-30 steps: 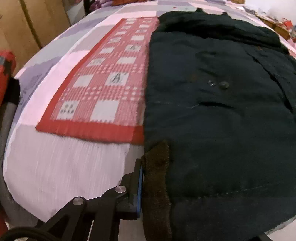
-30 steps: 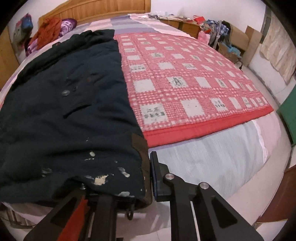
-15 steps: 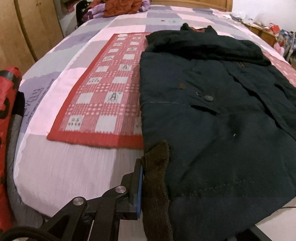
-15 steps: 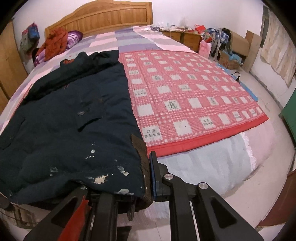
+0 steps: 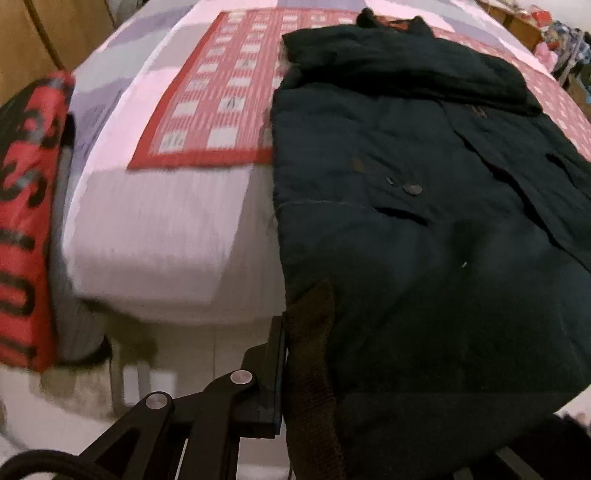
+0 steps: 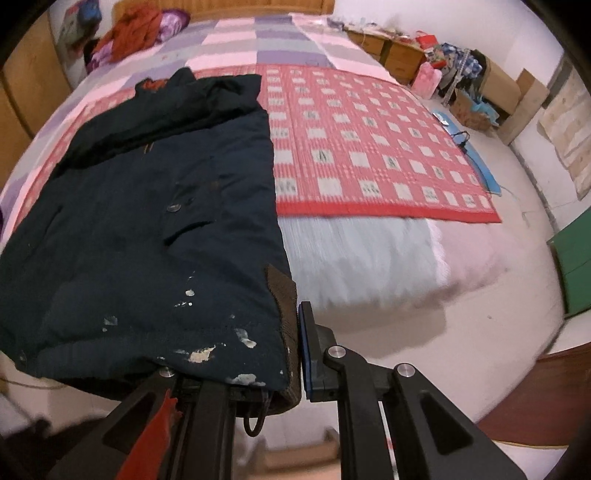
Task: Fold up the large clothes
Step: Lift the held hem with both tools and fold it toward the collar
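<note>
A large dark navy coat (image 5: 424, 229) lies lengthwise on the bed, collar far, hem pulled off the near bed edge toward me. My left gripper (image 5: 291, 373) is shut on the coat's left hem corner with its brown ribbed lining (image 5: 314, 350). My right gripper (image 6: 295, 350) is shut on the right hem corner of the coat (image 6: 147, 229), where white paint specks (image 6: 199, 354) and brown lining (image 6: 284, 295) show. Both corners hang in the air past the bed edge.
A red checked mat (image 6: 369, 162) lies on the striped bedspread (image 5: 177, 236) under the coat. A red bag (image 5: 26, 206) stands at the bed's left. Clothes (image 6: 136, 33) pile by the headboard. Boxes and clutter (image 6: 480, 88) line the right wall. A green object (image 6: 572, 266) stands at the right.
Both grippers have pulled back from the bed with the hem corners, dragging the coat toward the foot. The bed edge and floor now show below the hem.
</note>
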A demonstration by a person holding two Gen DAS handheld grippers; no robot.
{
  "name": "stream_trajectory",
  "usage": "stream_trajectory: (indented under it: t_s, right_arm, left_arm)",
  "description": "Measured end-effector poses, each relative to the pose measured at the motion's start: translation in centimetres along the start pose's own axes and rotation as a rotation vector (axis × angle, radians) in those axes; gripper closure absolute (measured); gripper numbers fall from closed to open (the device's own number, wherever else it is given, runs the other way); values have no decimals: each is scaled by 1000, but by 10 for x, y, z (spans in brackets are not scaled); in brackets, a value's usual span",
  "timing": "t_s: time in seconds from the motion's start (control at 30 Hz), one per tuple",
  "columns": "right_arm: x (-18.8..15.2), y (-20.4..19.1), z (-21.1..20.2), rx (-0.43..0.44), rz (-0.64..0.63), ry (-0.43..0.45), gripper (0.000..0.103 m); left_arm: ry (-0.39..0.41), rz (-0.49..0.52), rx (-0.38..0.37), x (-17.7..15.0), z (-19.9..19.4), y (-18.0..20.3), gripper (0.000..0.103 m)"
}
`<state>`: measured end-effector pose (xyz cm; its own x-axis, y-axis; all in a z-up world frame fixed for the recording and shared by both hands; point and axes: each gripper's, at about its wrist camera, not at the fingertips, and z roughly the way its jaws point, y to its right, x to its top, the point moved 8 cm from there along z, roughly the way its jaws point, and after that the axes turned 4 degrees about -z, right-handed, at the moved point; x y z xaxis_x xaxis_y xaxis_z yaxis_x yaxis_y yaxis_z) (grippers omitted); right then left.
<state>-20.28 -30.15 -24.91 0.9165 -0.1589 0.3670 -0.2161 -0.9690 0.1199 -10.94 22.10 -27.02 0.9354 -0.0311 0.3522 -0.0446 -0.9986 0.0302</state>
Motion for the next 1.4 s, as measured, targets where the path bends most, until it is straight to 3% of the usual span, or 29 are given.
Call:
stream_trajectory:
  t_s: [0.13,0.33,0.5,0.73,0.9,1.1,1.23,1.4]
  right_arm:
    - [-13,9,-26,-18,-8,-50,91]
    - [38,2,-34,-19,-20,53,92]
    - [101,2,-30,-4,-12,159,92]
    - [237,7,2,69,14,320,92]
    - [348,1,55,116,6,357,93]
    - [447,7,161,140,52,251,92]
    - [484,3,227,129,72,162,92]
    - [504,-8,283,89,56,86,92]
  left_arm:
    - [-28,28,10,-3,-7,-2,93]
    - [45,33,8,54,-4,-4,92]
    - [128,12,-14,130,-4,-4,92]
    - [215,-12,-23,272,28,2,92]
    - [189,-53,-6,366,83,6,92]
    - [93,-94,46,450,166,19,92]
    - [3,-100,94,477,225,24,92]
    - [-52,-118,114,488,276,25,91]
